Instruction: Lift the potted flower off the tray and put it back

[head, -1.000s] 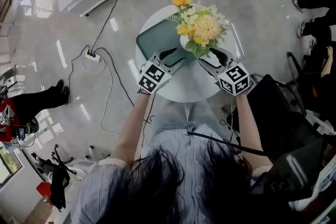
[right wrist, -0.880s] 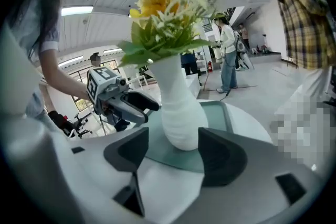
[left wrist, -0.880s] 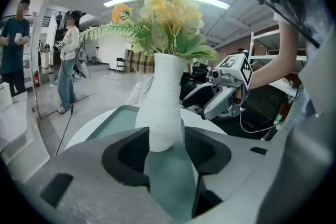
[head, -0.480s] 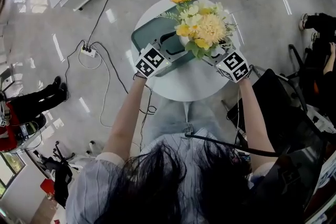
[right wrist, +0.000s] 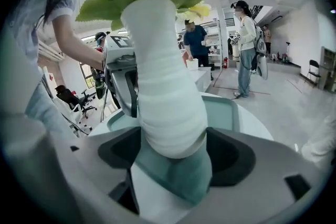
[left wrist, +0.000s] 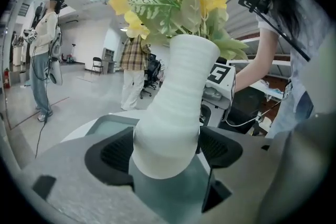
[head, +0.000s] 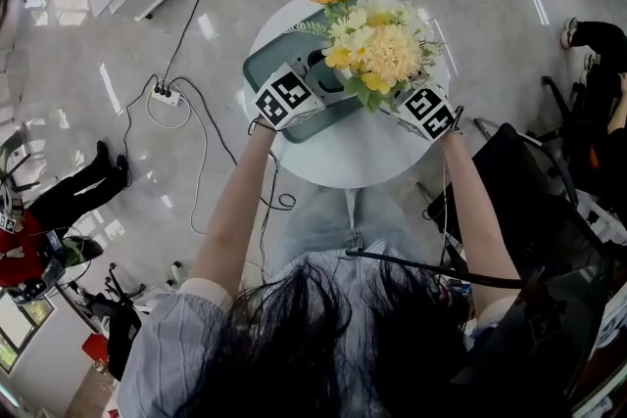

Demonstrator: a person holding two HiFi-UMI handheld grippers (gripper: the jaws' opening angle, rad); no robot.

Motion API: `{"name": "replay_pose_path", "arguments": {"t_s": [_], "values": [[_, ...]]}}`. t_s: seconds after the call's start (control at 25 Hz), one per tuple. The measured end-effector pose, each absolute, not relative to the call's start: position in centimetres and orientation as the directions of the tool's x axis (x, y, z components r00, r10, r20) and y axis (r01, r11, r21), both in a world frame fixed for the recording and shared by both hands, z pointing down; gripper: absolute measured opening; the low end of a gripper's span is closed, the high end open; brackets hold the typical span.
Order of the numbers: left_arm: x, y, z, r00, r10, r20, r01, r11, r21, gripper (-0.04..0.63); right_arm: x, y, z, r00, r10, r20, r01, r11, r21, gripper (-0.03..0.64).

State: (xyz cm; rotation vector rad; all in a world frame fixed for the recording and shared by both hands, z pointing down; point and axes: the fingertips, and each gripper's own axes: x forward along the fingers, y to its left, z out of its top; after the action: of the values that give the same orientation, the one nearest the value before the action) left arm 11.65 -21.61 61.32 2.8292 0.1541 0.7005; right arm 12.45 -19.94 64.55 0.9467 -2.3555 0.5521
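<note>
Your left gripper point(left wrist: 165, 150) & right gripper point(right wrist: 173, 153): jaws just opened wide, straddling white ribbed vase w/ yellow flowers point(left wrist: 177, 107), no squeeze. Vase long axis approx. upright on teal plastic tray point(head: 263, 66), blooms up.

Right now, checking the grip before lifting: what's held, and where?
Nothing yet. The left tongs and right tongs have just been opening, each around the base of the vase, not clamped.
</note>
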Motion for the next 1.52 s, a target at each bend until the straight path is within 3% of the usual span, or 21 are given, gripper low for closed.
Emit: {"name": "replay_pose_path", "arguments": {"t_s": [0.4,1.52], "values": [[12.2,-22.3,61.0,0.898,0.094,0.430,-0.011,-0.972,0.235,0.387,12.2,-20.6,64.2,-0.578,-0.576,0.578,-0.780,0.598,-0.183,0.357],[9.3,-17.2,52.5,0.927,-0.033,0.373,-0.089,-0.987,0.134,0.387,9.3,-15.7,55.6,-0.584,-0.543,0.604,-0.734,0.670,-0.108,0.357]]}}
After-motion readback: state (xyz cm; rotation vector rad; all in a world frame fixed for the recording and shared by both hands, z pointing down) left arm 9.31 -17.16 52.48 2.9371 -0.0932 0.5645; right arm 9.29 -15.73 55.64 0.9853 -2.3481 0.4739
